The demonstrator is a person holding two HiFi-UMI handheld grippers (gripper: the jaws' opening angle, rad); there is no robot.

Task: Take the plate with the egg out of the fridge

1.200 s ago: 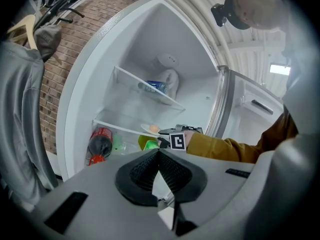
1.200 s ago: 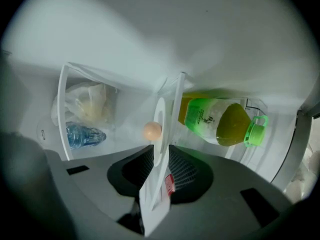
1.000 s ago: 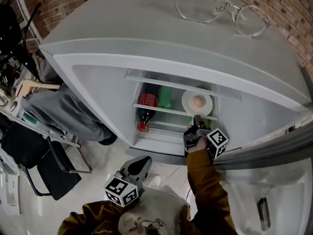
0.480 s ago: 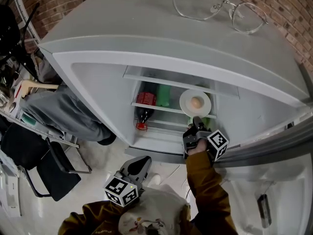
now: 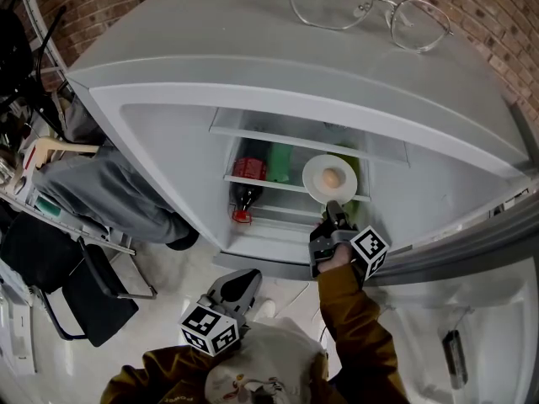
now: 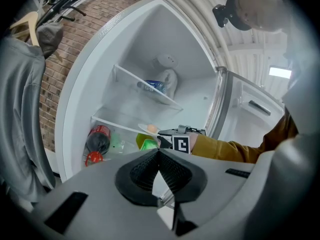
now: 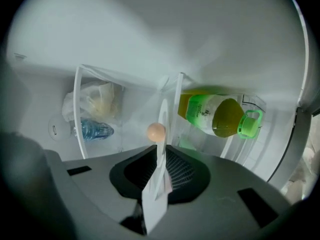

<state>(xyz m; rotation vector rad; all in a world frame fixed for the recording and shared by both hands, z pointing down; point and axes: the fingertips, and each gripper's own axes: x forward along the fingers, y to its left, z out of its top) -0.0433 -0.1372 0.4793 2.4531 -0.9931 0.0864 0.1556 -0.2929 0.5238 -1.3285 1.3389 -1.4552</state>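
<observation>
Gripping the near rim of the white plate (image 5: 313, 178), the right claw (image 5: 330, 211) reaches into the open fridge (image 5: 160, 133); in the right gripper view its jaws pinch the plate, which shows there edge-on. The egg (image 5: 332, 177) sits at the plate's middle. The plate is at the front of the glass shelf (image 5: 261, 182); whether it rests there or is lifted cannot be told. A cola bottle (image 5: 249, 183) lies to its left, and a green-capped bottle (image 7: 220, 115) lies beyond it. The left claw (image 5: 244, 280) hangs low outside the fridge, jaws together on nothing. Spectacles (image 5: 362, 5) lie on the fridge top.
</observation>
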